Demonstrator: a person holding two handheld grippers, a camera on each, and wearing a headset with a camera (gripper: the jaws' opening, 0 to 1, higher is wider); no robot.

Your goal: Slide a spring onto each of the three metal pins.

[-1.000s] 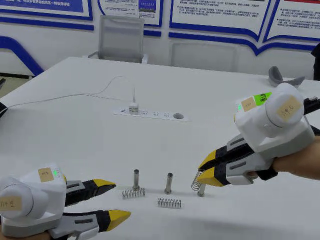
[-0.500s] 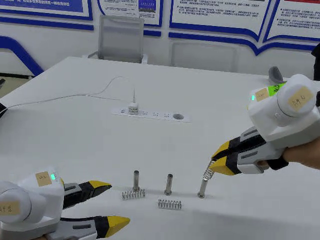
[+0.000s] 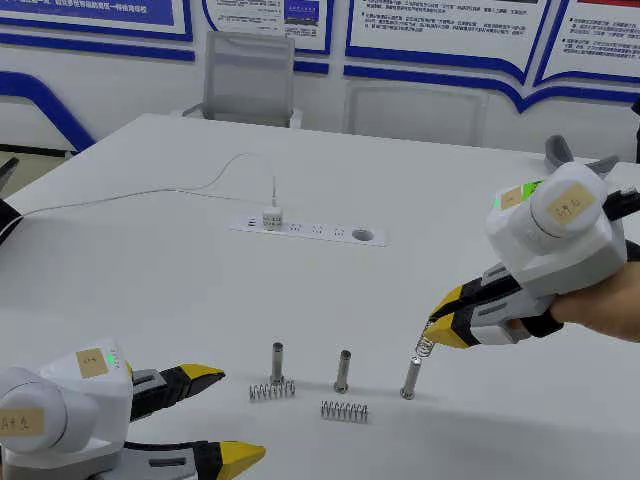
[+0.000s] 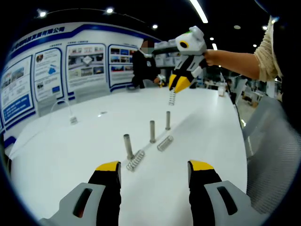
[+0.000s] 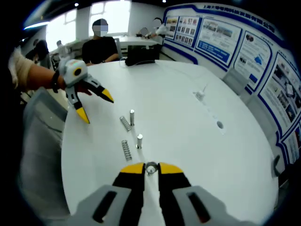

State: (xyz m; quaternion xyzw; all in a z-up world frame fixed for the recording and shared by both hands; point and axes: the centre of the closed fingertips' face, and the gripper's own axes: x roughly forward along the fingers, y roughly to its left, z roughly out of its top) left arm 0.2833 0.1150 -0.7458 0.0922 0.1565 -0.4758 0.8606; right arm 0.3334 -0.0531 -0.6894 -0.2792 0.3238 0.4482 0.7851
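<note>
Presently the right gripper (image 3: 433,331) pinches one spring (image 3: 424,346) between its fingers (image 3: 450,321).

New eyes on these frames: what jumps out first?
In the head view, the right gripper pinches a spring that hangs just above the rightmost pin, not yet on it. A second spring lies at the foot of the left pin and a third spring in front of the middle pin, both flat on the white table. The left gripper hovers open at lower left.
</note>
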